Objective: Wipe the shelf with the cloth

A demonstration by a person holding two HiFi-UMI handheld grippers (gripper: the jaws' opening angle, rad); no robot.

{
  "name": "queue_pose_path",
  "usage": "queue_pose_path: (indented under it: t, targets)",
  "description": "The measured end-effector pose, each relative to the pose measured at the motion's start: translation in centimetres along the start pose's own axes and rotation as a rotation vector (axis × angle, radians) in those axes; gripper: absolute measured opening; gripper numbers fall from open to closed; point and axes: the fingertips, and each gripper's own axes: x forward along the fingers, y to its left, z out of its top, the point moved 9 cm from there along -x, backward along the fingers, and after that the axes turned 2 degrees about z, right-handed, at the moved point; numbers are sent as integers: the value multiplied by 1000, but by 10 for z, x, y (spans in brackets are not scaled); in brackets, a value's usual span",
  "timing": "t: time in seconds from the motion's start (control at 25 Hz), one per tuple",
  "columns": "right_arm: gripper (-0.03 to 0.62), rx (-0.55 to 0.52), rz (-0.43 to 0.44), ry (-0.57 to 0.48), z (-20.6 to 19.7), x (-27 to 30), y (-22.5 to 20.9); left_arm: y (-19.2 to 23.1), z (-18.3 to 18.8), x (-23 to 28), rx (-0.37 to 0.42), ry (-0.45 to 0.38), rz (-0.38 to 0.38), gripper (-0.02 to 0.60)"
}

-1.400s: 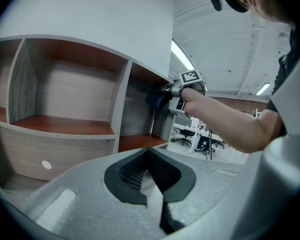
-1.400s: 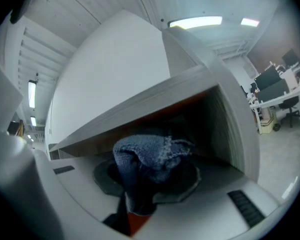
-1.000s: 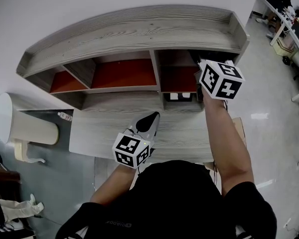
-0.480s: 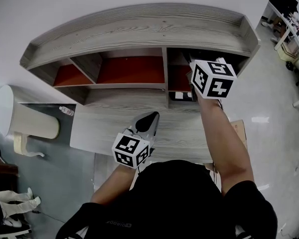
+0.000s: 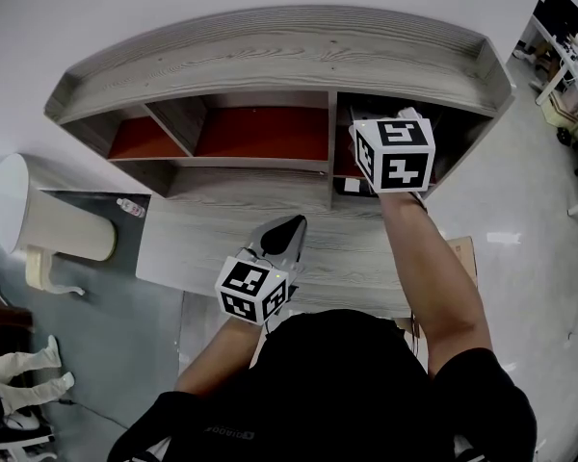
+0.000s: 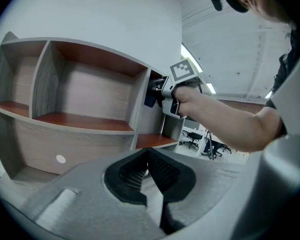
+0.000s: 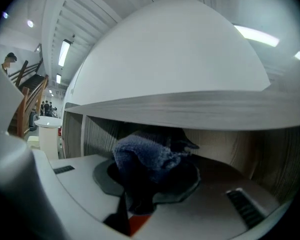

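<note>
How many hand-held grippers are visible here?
2. The left hand-held gripper, shut, hangs above the desk; the right hand-held gripper, clamping the cloth, is at the shelf's right compartment.

The cloth (image 7: 142,151) held by the right gripper (image 7: 142,176) is fuzzy blue terry. Ahead of it, the shelf (image 5: 270,51) is matt grey wood-grain, its inner boards (image 5: 260,131) smooth reddish-brown. The left gripper (image 6: 149,159) is matt grey plastic, its pads (image 6: 166,172) ribbed black.

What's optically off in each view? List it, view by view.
Head view: fisheye bows the shelf into an arc. Left gripper view: black round vignette, left claw softly blurred. Right gripper view: cloth sits in shadow under the shelf, ceiling lights glare.
</note>
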Motion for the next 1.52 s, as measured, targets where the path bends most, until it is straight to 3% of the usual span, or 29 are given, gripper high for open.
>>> queue_pose_path:
  t: [0.6, 1.16, 1.32, 1.52]
  targets:
    - [104, -65, -50, 20, 0, 6, 15, 15, -3, -13, -5, -13, -19, 8]
    - [104, -45, -174, 31, -7, -26, 30, 34, -6, -31, 37, 18, -146, 9]
    - [104, -1, -166, 24, -15, -48, 36, 34, -8, -32, 64, 36, -188, 9]
    - [104, 176, -86, -19, -35, -81, 36, 28, -6, -31, 73, 25, -216, 9]
